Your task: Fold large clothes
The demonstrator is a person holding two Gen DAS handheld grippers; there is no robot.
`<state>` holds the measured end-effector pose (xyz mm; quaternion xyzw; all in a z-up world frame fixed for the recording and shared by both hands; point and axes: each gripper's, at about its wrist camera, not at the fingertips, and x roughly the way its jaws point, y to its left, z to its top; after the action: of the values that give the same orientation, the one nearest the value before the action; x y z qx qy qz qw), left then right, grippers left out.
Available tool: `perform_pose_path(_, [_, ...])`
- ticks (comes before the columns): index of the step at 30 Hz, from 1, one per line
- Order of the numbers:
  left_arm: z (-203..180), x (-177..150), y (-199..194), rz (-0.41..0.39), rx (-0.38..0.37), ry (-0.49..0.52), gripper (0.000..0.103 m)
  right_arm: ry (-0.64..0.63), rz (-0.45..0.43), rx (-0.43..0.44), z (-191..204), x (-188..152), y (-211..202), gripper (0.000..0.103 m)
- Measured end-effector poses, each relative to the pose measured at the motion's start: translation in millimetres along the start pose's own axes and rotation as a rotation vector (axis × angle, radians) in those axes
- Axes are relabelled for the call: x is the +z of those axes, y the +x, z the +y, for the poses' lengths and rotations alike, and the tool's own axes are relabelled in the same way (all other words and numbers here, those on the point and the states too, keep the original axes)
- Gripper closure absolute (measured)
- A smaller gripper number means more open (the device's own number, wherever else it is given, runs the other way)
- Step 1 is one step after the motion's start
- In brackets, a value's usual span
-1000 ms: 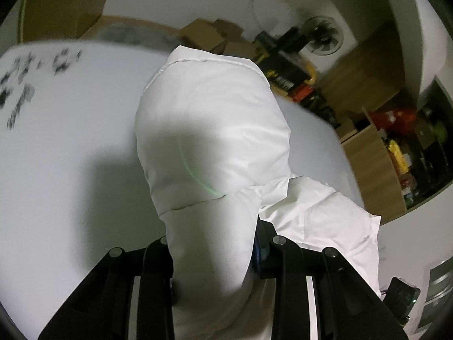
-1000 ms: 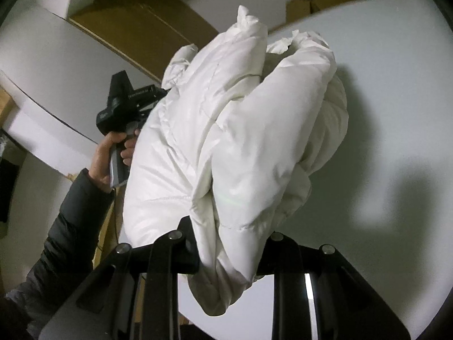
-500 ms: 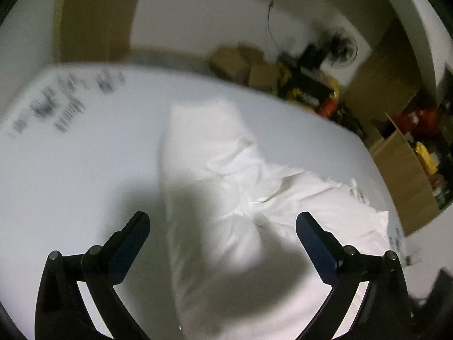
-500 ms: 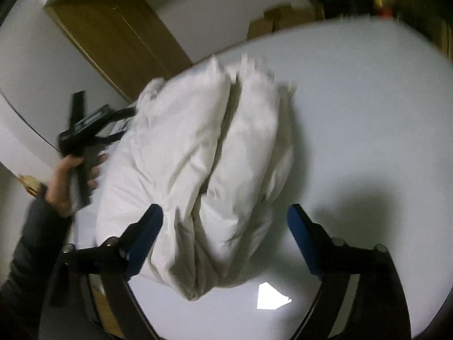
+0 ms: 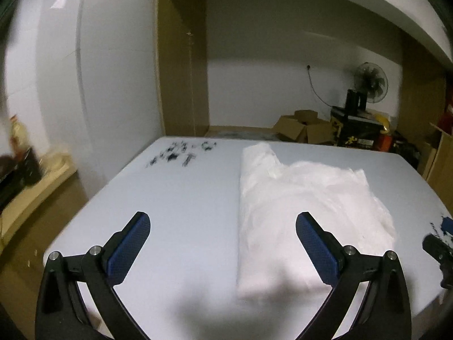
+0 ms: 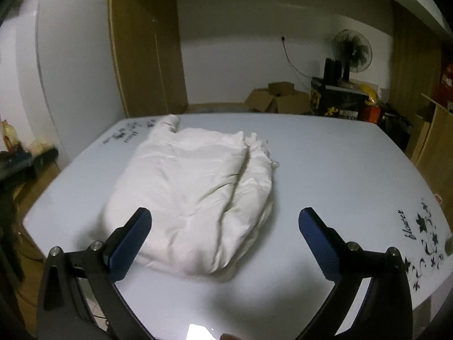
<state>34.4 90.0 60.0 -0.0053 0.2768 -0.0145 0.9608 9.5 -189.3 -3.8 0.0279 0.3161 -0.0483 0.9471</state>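
Looking across the table (image 6: 325,153), I had both tools held back and off the work. It filled the lower half of each frame, pale and glossy, with black flower decals near its corners.

On it lay the coat (image 6: 195,189), white and puffy, folded into a thick bundle. In the right wrist view it sat centre-left of the frame, a deep crease running down its right side and a sleeve end poking toward the upper left. In the left wrist view the coat (image 5: 305,206) sat right of centre, its left edge straight.

My right gripper (image 6: 223,238) was released, blue pads spread wide, holding nothing, the coat's near corner showing between them. My left gripper (image 5: 222,245) was likewise spread and empty, its right pad over the coat's edge in the frame. Whether either touched the cloth I could not tell; they looked clear of it.

I judged the fold nearly done: the bundle rested flat and compact, let go. The next move, as I saw it, called for a check of the loose sleeve end and the ragged right edge, then either tucking them in or pressing the bundle down to square it.
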Motion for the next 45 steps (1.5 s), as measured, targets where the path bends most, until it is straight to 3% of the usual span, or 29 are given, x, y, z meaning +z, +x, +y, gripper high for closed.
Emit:
perform_pose_path(4, [-7.2,-24.4,-37.1,0.025,0.061,-0.029,0.000,-0.024,-0.010,0.032,16.7,-15.5,-36.5,0.000])
perform_pose_path(7, [-8.1,-31.7,-46.3,0.035,0.074,-0.030,0.000,-0.028,-0.023,0.009,22.9,-26.9,-47.5,0.000])
perform_pose_path(12, [-11.6,-46.1,-44.8,0.084,0.063,-0.023,0.000,-0.025,-0.031,0.016,25.1,-29.7,-60.0,0.000])
perform_pose_path(19, [-19.2,-61.0,-35.9,0.142,0.052,-0.009,0.000,-0.091,-0.016,-0.072,37.2,-34.0,-59.2,0.000])
perform_pose_path(32, [-25.0,-66.2,-31.7,0.181,0.027,-0.014,0.000,-0.078,-0.030,-0.143,39.1,-36.0,-63.8,0.000])
perform_pose_path(38, [-29.0,-66.7,-30.7,0.185,0.020,-0.003,0.000,-0.070,-0.001,-0.071,41.6,-35.9,-66.9,0.000])
perform_pose_path(45, [-27.7,-66.8,-28.5,0.194,0.018,-0.008,0.000,-0.110,-0.005,-0.061,48.7,-39.3,-68.9,0.000])
